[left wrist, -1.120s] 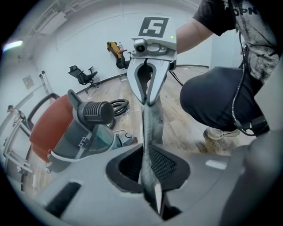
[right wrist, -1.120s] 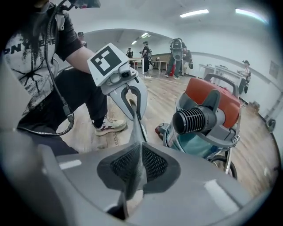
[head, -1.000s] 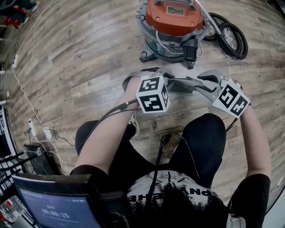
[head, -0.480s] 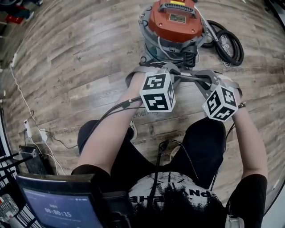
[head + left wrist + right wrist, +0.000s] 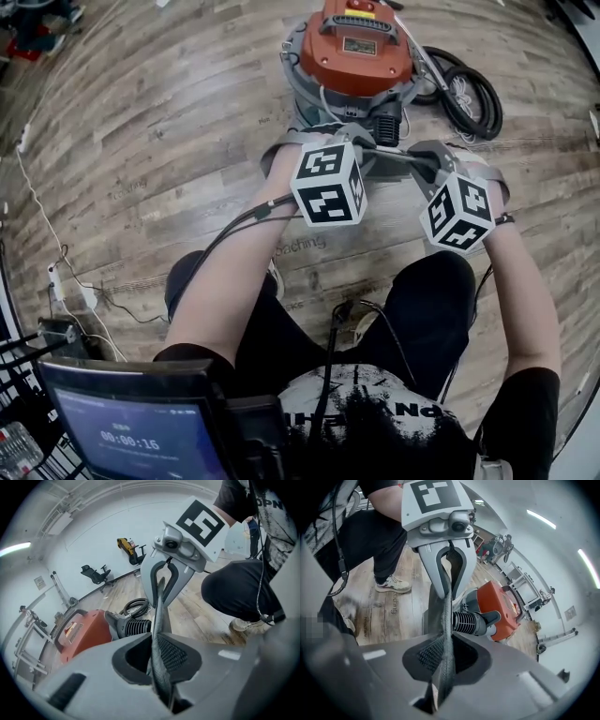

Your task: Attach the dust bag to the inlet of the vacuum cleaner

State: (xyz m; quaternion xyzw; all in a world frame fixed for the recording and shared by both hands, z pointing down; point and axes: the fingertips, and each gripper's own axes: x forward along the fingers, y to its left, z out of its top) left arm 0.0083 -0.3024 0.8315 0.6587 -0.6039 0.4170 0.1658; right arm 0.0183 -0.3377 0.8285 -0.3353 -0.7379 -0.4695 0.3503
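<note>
We hold the dust bag stretched between both tools, on our side of the vacuum cleaner and near its base. It is not yet on the machine. The left gripper has its jaws narrow and clamped on one edge of the grey fabric. The right gripper is closing its jaws on the opposite edge, and the fabric already sits pinched between them.

Our main worry is the right-hand grip. It bites only a thin fold, so a pull towards the vacuum cleaner could draw the fabric out before the clamp is firm. If we pull the two edges too hard apart, the bag mouth may flatten to a slit and refuse to go over the inlet. The hose coiled at the far right of the vacuum cleaner is well apart from the bag and looks unlikely to snag.

Much is hard to read. Both gripper views show the bag edge-on, as a thin strip. We cannot see its opening or any collar, nor which way it faces the vacuum cleaner. In the head view the marker cubes cover most of it. A black ribbed part juts from the vacuum cleaner's near side, and we cannot tell whether that is the inlet.
</note>
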